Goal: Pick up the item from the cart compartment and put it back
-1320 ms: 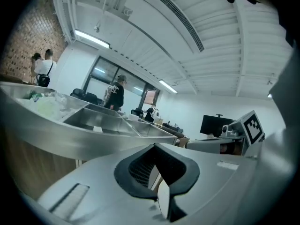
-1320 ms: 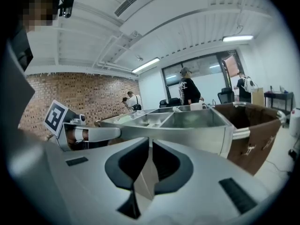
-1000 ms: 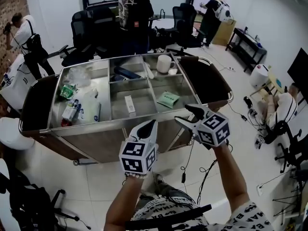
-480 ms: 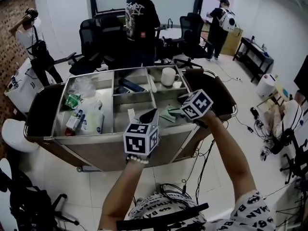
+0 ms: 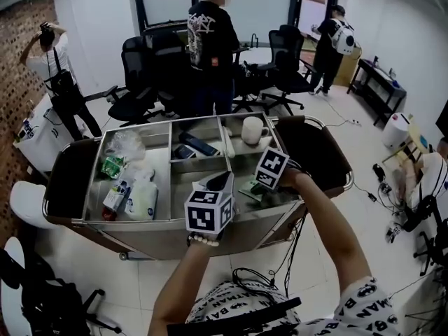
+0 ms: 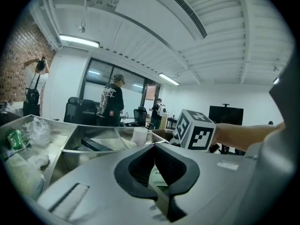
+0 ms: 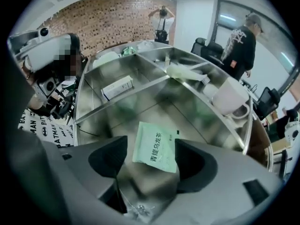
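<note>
Green packet (image 7: 156, 145) lies at lower center in the cart compartment (image 7: 154, 108), between our right gripper's (image 7: 150, 145) spread jaws; our left gripper (image 6: 154, 147) is clenched, empty.

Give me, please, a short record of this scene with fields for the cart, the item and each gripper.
cart: steel, divided into compartments
item: green sachet, flat in the front right compartment
right gripper: open, jaws either side of the sachet, not closed on it
left gripper: shut, empty, near the cart's front edge
mug: white, in the compartment behind the sachet's
stage: sachet not yet lifted
</note>
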`<state>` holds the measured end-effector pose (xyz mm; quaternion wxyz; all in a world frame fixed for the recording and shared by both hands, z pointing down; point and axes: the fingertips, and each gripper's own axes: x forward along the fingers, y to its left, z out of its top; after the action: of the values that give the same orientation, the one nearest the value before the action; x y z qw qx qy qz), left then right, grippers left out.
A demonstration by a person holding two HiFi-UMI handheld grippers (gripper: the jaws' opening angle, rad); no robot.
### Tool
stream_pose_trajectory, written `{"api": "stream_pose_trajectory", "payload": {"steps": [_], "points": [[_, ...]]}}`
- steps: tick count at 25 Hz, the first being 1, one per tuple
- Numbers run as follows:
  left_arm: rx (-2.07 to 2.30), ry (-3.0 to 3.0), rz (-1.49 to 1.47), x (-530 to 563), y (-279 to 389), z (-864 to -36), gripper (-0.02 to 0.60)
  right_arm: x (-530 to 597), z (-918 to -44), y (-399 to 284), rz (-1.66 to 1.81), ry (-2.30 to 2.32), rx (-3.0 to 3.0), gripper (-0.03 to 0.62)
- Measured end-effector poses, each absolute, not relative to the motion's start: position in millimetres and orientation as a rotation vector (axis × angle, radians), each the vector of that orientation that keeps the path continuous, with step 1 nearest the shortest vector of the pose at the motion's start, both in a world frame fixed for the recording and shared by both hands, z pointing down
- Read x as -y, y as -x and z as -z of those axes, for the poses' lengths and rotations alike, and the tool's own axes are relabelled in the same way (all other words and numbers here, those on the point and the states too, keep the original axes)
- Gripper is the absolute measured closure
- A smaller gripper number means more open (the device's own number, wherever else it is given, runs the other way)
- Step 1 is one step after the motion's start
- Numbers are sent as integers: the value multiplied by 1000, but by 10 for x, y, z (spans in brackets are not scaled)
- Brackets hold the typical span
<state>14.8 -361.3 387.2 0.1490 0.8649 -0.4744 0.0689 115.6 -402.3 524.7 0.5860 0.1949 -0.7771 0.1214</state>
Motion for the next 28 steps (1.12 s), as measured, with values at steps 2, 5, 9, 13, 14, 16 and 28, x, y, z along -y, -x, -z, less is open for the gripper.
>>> {"api": "stream_pose_trajectory", "payload": {"steps": [2, 5, 9, 13, 14, 16, 28], "points": [[1353, -2474, -216, 3665, -167, -3893, 581, 4034, -5348, -1170, -294, -421, 1763, 261], [1340, -2454, -227, 3730, -171, -3940, 581, 4076, -5476, -1157, -318, -403, 1721, 261], [1333, -2430, -239, 3769, -145, -4003, 581, 4116, -5604, -1153, -334, -393, 1667, 261], [1332, -2414, -239, 3784, -123, -4076, 581, 4149, -5710, -1190, -374, -373, 1624, 263], [1335, -2410, -233, 3787, -106, -4087, 581, 4152, -5735, -1195, -385, -366, 1615, 263], [1341, -2398, -220, 3782, -67, -4106, 581, 4147, -5755, -1191, -404, -357, 1602, 266], [1347, -2390, -182, 3687, -27, -4152, 581, 4072, -5557, -1127, -298, -417, 1669, 507]]}}
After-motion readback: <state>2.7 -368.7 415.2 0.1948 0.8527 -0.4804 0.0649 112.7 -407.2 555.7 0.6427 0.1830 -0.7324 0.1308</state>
